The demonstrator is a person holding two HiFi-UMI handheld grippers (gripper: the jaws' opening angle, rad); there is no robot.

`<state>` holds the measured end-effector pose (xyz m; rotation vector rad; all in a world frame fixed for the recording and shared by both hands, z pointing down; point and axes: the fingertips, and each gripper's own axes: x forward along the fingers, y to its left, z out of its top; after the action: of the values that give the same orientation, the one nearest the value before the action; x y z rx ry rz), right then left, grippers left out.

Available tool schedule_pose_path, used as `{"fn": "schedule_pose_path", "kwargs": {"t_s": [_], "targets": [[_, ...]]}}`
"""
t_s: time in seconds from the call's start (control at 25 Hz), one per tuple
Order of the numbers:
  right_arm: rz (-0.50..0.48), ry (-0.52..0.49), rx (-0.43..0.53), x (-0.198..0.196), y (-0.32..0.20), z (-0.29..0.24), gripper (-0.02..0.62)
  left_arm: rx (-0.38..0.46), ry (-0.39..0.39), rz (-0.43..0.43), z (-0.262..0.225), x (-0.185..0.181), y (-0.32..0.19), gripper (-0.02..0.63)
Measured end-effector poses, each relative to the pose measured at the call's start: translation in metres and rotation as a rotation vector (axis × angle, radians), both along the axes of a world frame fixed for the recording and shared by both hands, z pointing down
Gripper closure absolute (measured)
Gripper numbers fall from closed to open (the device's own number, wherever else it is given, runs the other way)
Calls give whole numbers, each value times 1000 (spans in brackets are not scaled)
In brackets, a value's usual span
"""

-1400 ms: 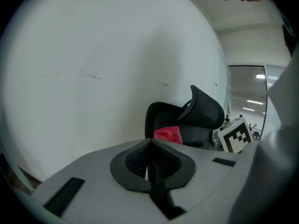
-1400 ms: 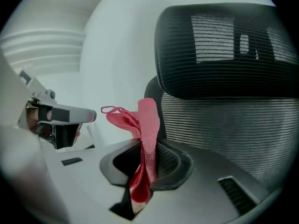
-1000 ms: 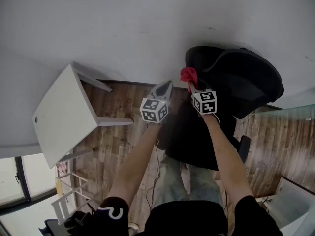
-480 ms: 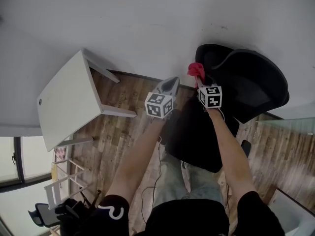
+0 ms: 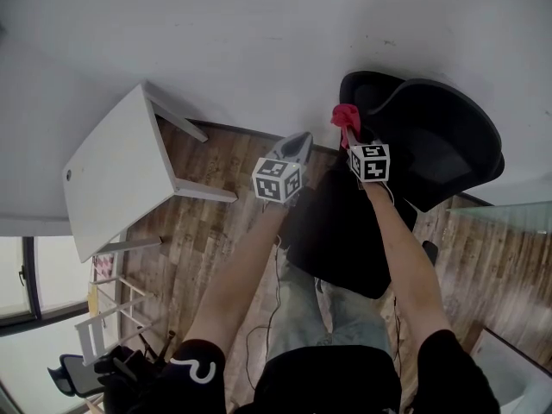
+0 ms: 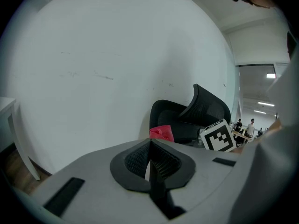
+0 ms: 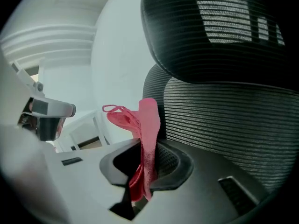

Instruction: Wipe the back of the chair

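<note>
R tool clamped on pink cloth — cloth just beside mesh chair back, contact unclear. L tool jaws together, nothing between — held left of chair, facing wall.

One black chair, one red cloth, one white table. Two sets of tongs: left tongs, right tongs, each carrying one marker cube. Two forearms in view.
</note>
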<state>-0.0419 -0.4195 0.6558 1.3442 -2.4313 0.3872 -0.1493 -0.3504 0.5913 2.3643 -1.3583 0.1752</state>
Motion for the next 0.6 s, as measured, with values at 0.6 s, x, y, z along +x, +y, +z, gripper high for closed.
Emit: {"fn": "schedule_pose_path", "kwargs": {"t_s": [0.6], "targets": [[82, -19, -19, 39, 15, 0, 523, -3, 2, 46, -6, 22, 15, 581]]}}
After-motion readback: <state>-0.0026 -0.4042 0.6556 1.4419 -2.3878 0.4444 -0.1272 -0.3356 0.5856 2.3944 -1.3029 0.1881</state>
